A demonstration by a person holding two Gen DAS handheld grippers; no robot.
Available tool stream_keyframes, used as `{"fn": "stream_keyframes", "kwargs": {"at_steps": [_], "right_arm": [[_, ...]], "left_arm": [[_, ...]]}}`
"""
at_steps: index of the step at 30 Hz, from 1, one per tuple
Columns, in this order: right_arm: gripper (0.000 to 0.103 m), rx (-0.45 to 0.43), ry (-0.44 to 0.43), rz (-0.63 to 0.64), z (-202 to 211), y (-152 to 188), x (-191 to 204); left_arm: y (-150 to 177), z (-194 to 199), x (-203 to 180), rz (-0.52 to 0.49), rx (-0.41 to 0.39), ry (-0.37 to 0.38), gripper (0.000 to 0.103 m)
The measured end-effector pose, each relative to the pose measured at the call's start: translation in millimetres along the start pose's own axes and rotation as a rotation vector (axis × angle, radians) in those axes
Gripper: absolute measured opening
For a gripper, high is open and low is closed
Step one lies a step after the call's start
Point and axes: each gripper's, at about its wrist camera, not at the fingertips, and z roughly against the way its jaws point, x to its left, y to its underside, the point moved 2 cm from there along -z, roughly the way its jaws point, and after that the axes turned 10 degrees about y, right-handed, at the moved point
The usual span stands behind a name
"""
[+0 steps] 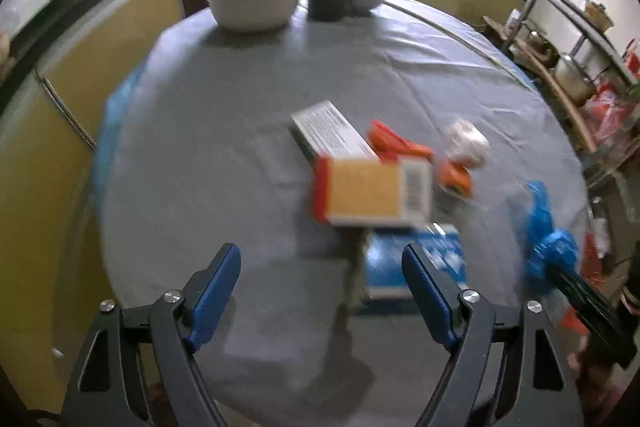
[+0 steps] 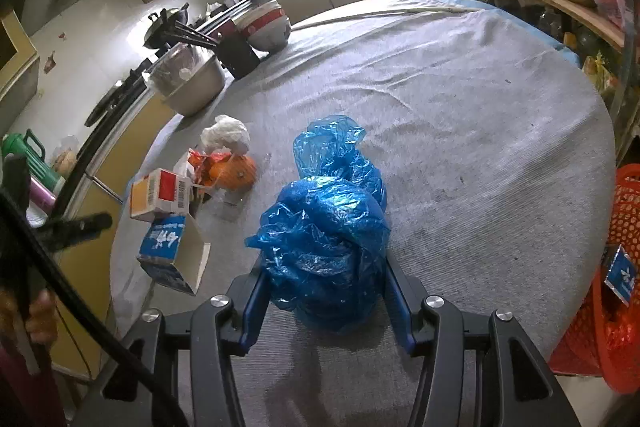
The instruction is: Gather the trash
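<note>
a: which step is in hand?

b: the gathering looks barely begun. the right gripper (image 2: 326, 301) has its jaws pressed against a bunched blue plastic bag (image 2: 328, 227), holding it over the grey-covered table (image 2: 480, 131). the left gripper (image 1: 320, 291) hangs with its jaws spread wide and nothing between them, pointing down at the litter. none of the trash seems to be in the bag yet.

a: where is the trash?

b: heaped together on the cloth, on the left of the right wrist view, near the bag but apart from it. nearest the left gripper is a blue and white carton (image 1: 416, 267), lying open-ended just beyond its right finger. an orange and white box (image 1: 376, 191) rests partly over it.

a: so the next move?

b: probably the left gripper drops onto one carton and closes across its narrow sides. the bag's mouth is crumpled shut, so it likely needs opening first, and that is awkward with one gripper.

a: count it for me.

b: three cardboard boxes: the blue one, the orange one, and a grey-white box (image 1: 332, 131) behind them. one crumpled white wad (image 1: 466, 143). some orange wrappers (image 1: 400, 143), too tangled to count, and one roundish orange thing (image 2: 236, 171), perhaps a fruit. one bag, two grippers.
</note>
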Motion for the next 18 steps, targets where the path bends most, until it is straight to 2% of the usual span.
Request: {"fn": "stream_keyframes", "kwargs": {"at_steps": [2, 4, 6, 8, 11, 15, 18], "right_arm": [[0.055, 0.007, 0.001, 0.0, -3.6, 0.1, 0.2], [0.055, 0.009, -0.002, -0.006, -6.0, 0.8, -0.7], [0.055, 0.006, -0.005, -0.01, -5.9, 0.4, -1.1], [0.055, 0.002, -0.003, -0.011, -5.5, 0.6, -2.5], [0.055, 0.002, -0.012, -0.023, -5.8, 1.7, -6.7], [0.055, 0.0, -0.01, -0.025, -4.6, 1.5, -9.0], [0.055, 0.002, -0.016, -0.035, -5.3, 1.1, -11.3]], "left_arm": [[12.8, -4.5, -8.6, -0.035, -0.008, -0.006, 0.083], [19.6, -16.1, -11.0, -0.057, 0.015, -0.047, 0.083], [21.8, -27.7, -6.9, -0.03, 0.041, -0.034, 0.083], [25.7, -34.8, -3.5, 0.03, 0.051, 0.078, 0.083], [31.5, -39.5, -10.1, 0.037, 0.04, 0.195, 0.083], [47.7, -37.0, -30.5, -0.015, 0.045, 0.334, 0.082], [64.0, -25.3, -54.1, -0.096, 0.054, 0.44, 0.082]]}}
